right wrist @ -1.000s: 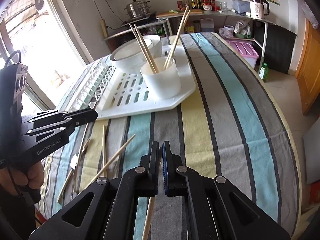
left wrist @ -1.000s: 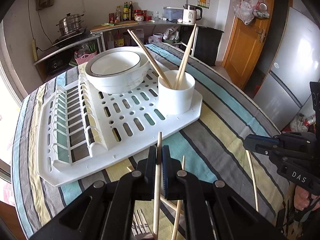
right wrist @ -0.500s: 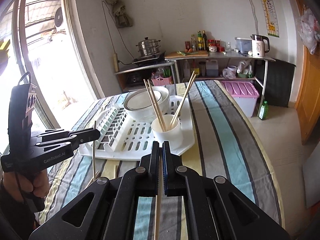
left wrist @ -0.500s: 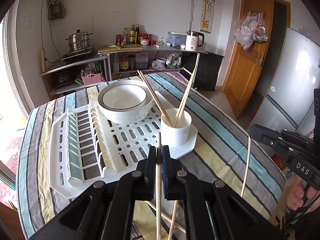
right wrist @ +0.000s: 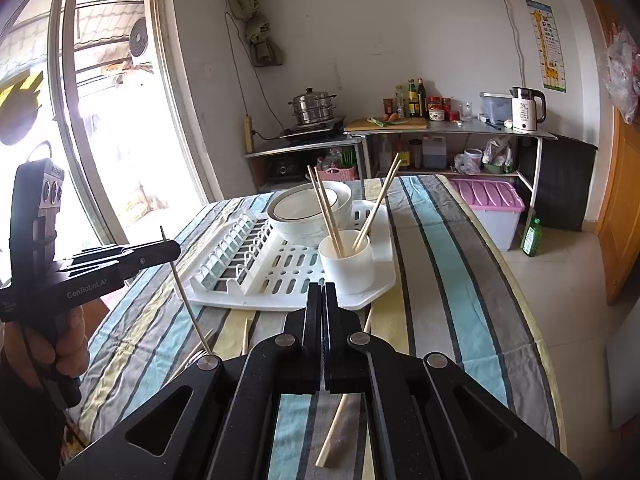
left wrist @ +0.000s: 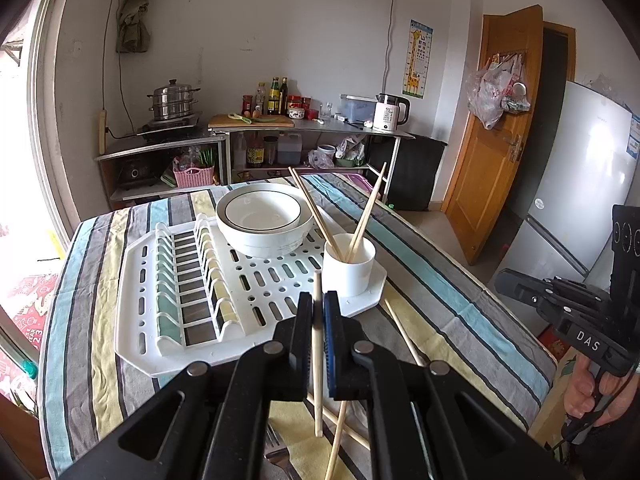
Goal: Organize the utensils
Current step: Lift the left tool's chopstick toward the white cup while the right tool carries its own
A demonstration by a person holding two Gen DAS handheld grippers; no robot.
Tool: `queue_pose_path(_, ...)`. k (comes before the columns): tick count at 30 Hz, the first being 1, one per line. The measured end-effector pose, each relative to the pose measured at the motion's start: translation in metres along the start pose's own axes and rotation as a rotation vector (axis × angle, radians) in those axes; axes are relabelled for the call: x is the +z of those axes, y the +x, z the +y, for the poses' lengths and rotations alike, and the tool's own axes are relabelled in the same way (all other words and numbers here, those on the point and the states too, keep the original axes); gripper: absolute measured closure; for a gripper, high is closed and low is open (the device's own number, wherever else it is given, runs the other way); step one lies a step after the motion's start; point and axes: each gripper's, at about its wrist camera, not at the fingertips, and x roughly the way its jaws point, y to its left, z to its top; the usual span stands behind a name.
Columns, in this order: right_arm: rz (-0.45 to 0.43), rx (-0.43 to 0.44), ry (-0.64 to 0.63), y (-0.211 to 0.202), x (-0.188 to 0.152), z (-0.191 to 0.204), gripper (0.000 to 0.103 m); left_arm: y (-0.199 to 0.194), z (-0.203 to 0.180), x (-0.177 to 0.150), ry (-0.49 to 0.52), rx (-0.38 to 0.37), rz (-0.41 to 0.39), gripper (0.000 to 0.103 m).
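Chopsticks point(left wrist: 347, 224) in white cup point(left wrist: 349, 270), bowl point(left wrist: 264, 218) just behind, on rack point(left wrist: 248, 280)

Both wrist views overlook the shared dish rack point(left wrist: 248, 280).

I count two grippers point(left wrist: 318, 316) point(right wrist: 322, 304), one rack point(left wrist: 256, 280), one cup point(left wrist: 349, 270), two stacked bowls point(left wrist: 264, 220), three chopsticks point(left wrist: 360, 220) in that cup.
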Motion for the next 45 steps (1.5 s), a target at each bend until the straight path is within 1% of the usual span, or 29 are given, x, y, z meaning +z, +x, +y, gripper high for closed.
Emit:
queue_pose_path(4, 0.019, -0.007, 0.019, 0.006, -0.001, -0.005, 0.103, -0.003, 0.003, 0.0, -0.016, 0.01, 0.005, 0.097)
queue_pose_path(8, 0.061, 0.003, 0.026, 0.017, -0.002, -0.01, 0.103, -0.007, 0.004, 0.002, -0.015, 0.018, -0.002, 0.097)
queue_pose_path(10, 0.098, 0.013, 0.031, 0.031, -0.003, -0.015, 0.102, -0.009, 0.004, 0.003, -0.013, 0.019, -0.01, 0.097)
queue_pose_path(12, 0.144, 0.006, 0.05, 0.048, -0.006, -0.022, 0.096, -0.01, 0.005, 0.004, -0.014, 0.023, -0.016, 0.097)
queue_pose_path(18, 0.306, -0.009, 0.108, 0.105, -0.019, -0.043, 0.096, -0.007, 0.011, 0.005, -0.019, 0.029, -0.008, 0.097)
queue_pose_path(20, 0.346, -0.011, 0.128, 0.12, -0.021, -0.048, 0.096, -0.005, 0.012, 0.004, -0.021, 0.028, -0.004, 0.097)
queue_pose_path(25, 0.425, -0.047, 0.15, 0.149, -0.022, -0.057, 0.094, 0.0, 0.015, 0.004, -0.019, 0.022, 0.005, 0.097)
queue_pose_path(29, 0.46, -0.062, 0.145, 0.162, -0.021, -0.058, 0.093, 0.001, 0.015, 0.004, -0.014, 0.014, 0.005, 0.097)
queue_pose_path(33, 0.508, -0.111, 0.138, 0.174, -0.023, -0.057, 0.093, 0.003, 0.015, 0.005, -0.008, 0.008, 0.005, 0.097)
queue_pose_path(35, 0.513, -0.125, 0.119, 0.174, -0.022, -0.054, 0.093, 0.004, 0.014, 0.006, -0.005, 0.004, 0.005, 0.097)
queue_pose_path(40, 0.566, -0.176, 0.062, 0.179, -0.016, -0.045, 0.093, 0.006, 0.013, 0.007, -0.001, 0.0, 0.008, 0.097)
queue_pose_path(42, 0.575, -0.187, 0.048, 0.181, -0.016, -0.043, 0.093, 0.006, 0.011, 0.008, 0.0, -0.004, 0.01, 0.097)
queue_pose_path(44, 0.573, -0.192, 0.037, 0.18, -0.017, -0.042, 0.097, 0.006, 0.01, 0.008, 0.003, -0.006, 0.011, 0.097)
queue_pose_path(45, 0.571, -0.189, 0.039, 0.18, -0.017, -0.043, 0.097, 0.006, 0.01, 0.008, 0.005, -0.007, 0.011, 0.097)
